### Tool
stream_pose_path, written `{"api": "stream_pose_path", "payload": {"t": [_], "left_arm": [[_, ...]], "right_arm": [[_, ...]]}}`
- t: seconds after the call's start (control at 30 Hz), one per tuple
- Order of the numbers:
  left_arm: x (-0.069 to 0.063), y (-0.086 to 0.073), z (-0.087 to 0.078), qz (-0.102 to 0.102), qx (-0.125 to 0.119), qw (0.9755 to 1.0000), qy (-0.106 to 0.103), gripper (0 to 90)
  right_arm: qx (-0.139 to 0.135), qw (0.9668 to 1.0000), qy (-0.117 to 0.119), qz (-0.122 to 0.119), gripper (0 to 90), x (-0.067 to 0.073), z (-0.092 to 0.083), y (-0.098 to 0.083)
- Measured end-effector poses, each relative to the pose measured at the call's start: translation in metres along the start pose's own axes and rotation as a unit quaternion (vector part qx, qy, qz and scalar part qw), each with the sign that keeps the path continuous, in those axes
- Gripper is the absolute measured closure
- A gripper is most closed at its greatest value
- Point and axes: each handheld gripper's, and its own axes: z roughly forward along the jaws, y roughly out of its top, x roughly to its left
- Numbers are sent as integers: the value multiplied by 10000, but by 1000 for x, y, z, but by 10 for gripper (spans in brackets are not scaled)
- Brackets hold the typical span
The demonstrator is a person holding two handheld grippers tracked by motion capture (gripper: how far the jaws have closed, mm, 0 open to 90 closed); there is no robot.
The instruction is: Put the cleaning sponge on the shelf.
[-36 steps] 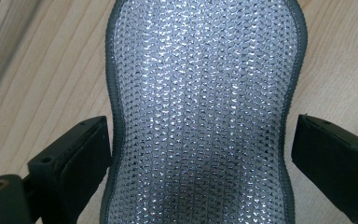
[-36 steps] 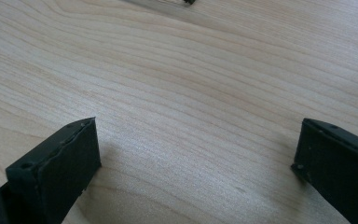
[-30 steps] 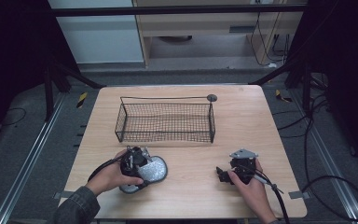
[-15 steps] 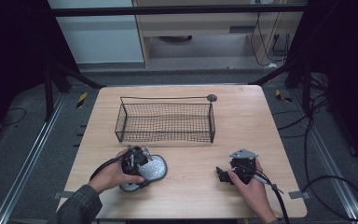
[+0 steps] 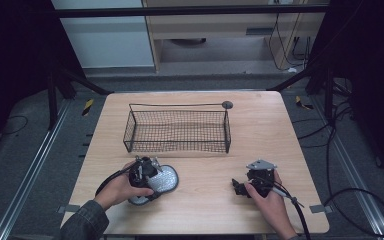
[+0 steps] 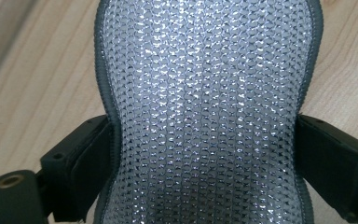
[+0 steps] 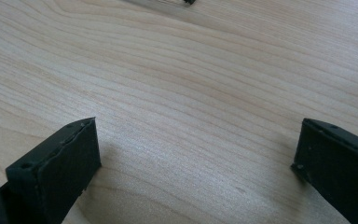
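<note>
A silver glittery mesh pad [image 5: 164, 179] with a grey sewn edge lies flat on the wooden table [image 5: 260, 135], near its front left. My left gripper [image 5: 150, 181] reaches down over it. In the left gripper view the pad [image 6: 205, 93] lies between the two black jaws. They have just been closing, and both pads now press on its narrow waist, so my left gripper [image 6: 205, 158] is shut on it. My right gripper [image 5: 238, 188] rests low over bare wood at the front right. In the right gripper view that gripper [image 7: 196, 158] is open with nothing between its jaws.
A black wire basket [image 5: 177, 106] stands at the middle of the table, behind both grippers, with a small dark round knob [image 5: 227, 104] at its back right corner. Bare wood lies between the two hands. Cables trail off the front edge.
The left hand has settled a little closer over the pad. The pad, the basket and the right gripper have stayed where they were.
</note>
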Motion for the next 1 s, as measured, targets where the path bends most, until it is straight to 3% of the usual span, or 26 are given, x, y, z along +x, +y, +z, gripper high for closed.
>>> {"api": "stream_pose_path", "payload": {"t": [0.07,0.27,0.5,0.67,1.0], "left_arm": [[0,-1,-4,-28,-81,10000,-8,87],[-2,-1,-22,84,-334,9991,236,99],[-1,-1,-36,148,-445,9977,485,110],[1,1,-47,218,-439,9964,689,120],[0,3,-62,380,-457,9945,864,141]], "right_arm": [[0,10000,0,-1,4,0,0,0],[-2,10000,0,-11,4,0,0,0],[-3,10000,-1,-10,4,0,0,0],[-2,10000,0,-10,4,0,0,0],[0,10000,0,-2,4,0,0,0]]}}
